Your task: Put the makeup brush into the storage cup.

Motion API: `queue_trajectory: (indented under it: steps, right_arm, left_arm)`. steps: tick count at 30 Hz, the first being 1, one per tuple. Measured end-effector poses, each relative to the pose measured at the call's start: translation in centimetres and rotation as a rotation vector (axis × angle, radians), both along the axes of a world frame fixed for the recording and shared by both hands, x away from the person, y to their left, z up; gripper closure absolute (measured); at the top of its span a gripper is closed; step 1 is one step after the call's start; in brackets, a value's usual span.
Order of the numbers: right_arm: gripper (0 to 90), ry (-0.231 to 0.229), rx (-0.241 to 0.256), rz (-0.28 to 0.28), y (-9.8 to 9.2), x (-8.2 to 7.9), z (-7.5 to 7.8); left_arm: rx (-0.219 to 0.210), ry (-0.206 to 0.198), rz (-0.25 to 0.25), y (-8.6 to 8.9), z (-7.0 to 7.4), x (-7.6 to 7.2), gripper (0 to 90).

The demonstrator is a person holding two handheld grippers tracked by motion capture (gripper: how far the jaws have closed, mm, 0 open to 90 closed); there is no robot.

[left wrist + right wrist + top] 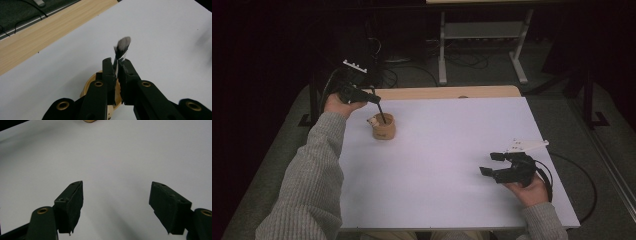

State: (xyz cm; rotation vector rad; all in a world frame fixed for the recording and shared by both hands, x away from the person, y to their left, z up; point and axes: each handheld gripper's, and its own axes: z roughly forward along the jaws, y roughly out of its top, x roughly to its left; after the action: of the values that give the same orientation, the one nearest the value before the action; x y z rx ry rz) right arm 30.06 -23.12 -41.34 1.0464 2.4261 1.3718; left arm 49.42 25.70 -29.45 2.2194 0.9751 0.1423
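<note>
My left gripper (pixel 376 99) hovers at the table's far left, shut on a small brush (pixel 381 113) that slants down toward a low wooden cup (pixel 384 128). In the left gripper view the jaws (pixel 116 62) pinch the brush's dark handle, the grey bristle head (pixel 123 45) pokes out past them, and the cup (pixel 92 84) lies just beneath. A small pale thing (pixel 372 121) sits at the cup's left rim; I cannot tell what it is. My right gripper (pixel 489 163) rests near the table's right front, open over bare white surface (pixel 116 195).
The white tabletop (pixel 452 150) has a wooden strip (pixel 447 92) along its far edge. Beyond it stand metal frame legs (pixel 442 55) and cables on a dark floor. The cup's edge (pixel 89 121) shows at the top of the right gripper view.
</note>
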Motion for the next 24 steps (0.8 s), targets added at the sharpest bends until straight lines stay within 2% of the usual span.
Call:
queue_trajectory:
  steps: [6,10,17,21,24]
  right_arm:
    - [26.3,0.002,-0.002,0.002,0.1,0.0,0.0]
    - [26.3,0.004,-0.002,0.005,0.1,0.0,-0.1]
    - [26.3,-0.001,0.004,0.007,0.1,0.0,-0.1]
    - [26.3,0.001,0.0,0.013,0.3,0.0,-0.1]
    - [26.3,0.001,-0.002,0.013,0.3,0.0,-0.1]
  left_arm:
    - [-0.003,0.017,0.006,0.1,-0.8,-0.1,83.6]
    - [-0.012,0.01,0.008,0.0,-0.9,-0.2,83.6]
    - [-0.009,0.044,0.02,0.0,-2.2,-0.1,83.5]
    - [0.007,0.054,0.013,-0.2,-2.6,0.0,83.3]
    - [0.004,0.06,0.012,-0.3,-2.7,0.1,83.2]
